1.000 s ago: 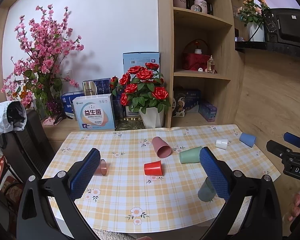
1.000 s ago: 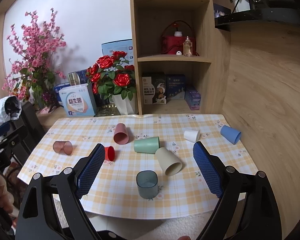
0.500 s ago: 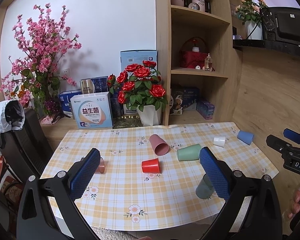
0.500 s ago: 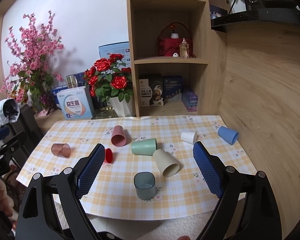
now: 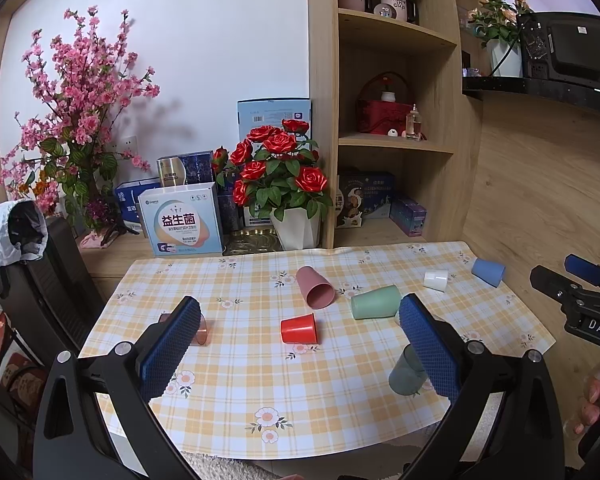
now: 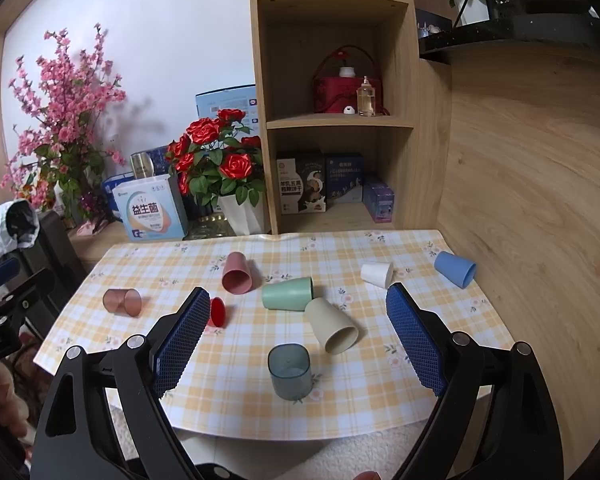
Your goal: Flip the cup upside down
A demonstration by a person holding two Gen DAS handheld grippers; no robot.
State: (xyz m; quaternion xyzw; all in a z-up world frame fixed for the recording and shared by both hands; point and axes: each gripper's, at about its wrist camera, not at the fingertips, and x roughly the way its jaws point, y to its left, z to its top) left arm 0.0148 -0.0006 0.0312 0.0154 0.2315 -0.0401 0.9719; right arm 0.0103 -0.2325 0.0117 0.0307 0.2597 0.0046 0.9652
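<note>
Several cups lie on a yellow checked tablecloth (image 6: 380, 376). A grey-blue translucent cup (image 6: 290, 371) stands upside down near the front edge. On their sides lie a beige cup (image 6: 334, 326), a green cup (image 6: 287, 294), a pink cup (image 6: 238, 273), a red cup (image 5: 299, 328), a brown translucent cup (image 6: 122, 302), a white cup (image 6: 377, 274) and a blue cup (image 6: 455, 269). My right gripper (image 6: 296, 344) is open and empty, above the front edge, framing the grey-blue cup. My left gripper (image 5: 296, 344) is open and empty, back from the red cup.
A pot of red roses (image 5: 278, 192), boxes and a wooden shelf unit (image 5: 384, 100) stand behind the table. A pink blossom plant (image 5: 76, 120) and a dark chair (image 5: 48, 276) are at the left. A wooden wall (image 6: 532, 200) borders the right side.
Both views have tilted up and drawn back slightly, so the table sits lower in frame. The cups have not moved. Both grippers stay open.
</note>
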